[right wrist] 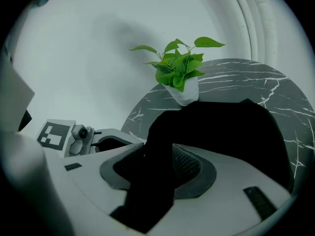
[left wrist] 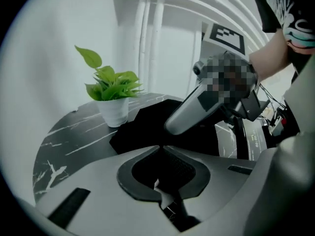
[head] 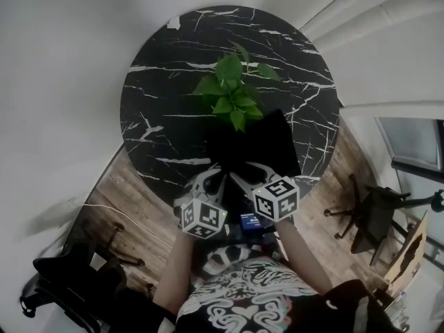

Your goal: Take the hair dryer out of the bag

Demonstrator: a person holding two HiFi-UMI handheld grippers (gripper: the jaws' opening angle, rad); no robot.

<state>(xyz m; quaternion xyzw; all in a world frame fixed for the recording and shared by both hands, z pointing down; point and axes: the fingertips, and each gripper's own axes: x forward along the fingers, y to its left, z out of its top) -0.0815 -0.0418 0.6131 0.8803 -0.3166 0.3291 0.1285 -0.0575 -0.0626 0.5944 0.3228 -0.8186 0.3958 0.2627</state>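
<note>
Presumably the hard, slippery hair dryer hides in the limp bag (right wrist: 221, 132) at the near edge of the table (right wrist: 246, 77); seek its handle, your left tongs (left wrist: 160, 147) closed empty, right tongs (right wrist: 157, 145) open astride fabric.

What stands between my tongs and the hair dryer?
The black bag itself. No hair dryer shows in any view; the bag's fabric hides its contents, and a fold of it lies between the open jaws of the right tongs.

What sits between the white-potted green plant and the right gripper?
Only the black fabric bag; its near edge reaches between the right gripper's jaws. Seen in the right gripper view.
</note>
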